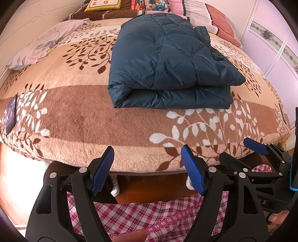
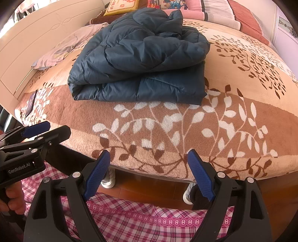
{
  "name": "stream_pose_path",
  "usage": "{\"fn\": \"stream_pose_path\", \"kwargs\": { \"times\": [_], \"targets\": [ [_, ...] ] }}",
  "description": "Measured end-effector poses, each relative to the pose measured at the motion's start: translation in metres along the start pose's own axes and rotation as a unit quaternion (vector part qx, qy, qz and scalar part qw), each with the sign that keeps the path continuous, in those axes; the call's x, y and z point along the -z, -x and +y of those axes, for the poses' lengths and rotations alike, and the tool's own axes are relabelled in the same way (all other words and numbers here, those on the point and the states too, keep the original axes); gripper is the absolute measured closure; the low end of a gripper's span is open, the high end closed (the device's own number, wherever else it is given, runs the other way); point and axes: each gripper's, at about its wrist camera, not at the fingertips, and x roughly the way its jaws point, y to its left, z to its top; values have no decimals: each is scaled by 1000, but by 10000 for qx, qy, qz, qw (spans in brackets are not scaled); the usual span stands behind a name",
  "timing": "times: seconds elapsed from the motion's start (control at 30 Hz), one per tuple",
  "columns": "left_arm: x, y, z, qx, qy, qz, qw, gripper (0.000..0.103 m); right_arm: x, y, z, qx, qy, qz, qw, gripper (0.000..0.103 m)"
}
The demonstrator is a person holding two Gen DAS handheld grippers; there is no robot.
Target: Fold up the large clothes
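A dark teal quilted jacket lies folded in a thick stack on the bed; it also shows in the right wrist view. My left gripper is open and empty, held off the bed's near edge, well short of the jacket. My right gripper is open and empty, also off the near edge. Each gripper shows in the other's view: the right gripper at the right edge, the left gripper at the left edge.
The bed has a brown and beige leaf-pattern blanket. A pale garment lies at the far left, pillows at the head. A dark phone lies at the bed's left edge. A white headboard stands left.
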Motion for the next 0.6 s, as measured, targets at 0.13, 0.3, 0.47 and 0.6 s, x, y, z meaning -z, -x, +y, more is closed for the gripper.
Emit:
{"fn": "stream_pose_path", "kwargs": {
  "times": [0.13,0.3,0.47,0.6],
  "targets": [
    [0,0,0,0,-2,1,10000,29,0,0,0,-1,1,3,10000,20],
    [0,0,0,0,-2,1,10000,29,1,0,0,0,0,7,10000,20],
    [0,0,0,-2,1,4,10000,29,0,-1,0,-2,2,12,10000,20],
    [0,0,0,-1,-1,1,10000,29,0,-1,-1,0,3,13,10000,20]
  ]
}}
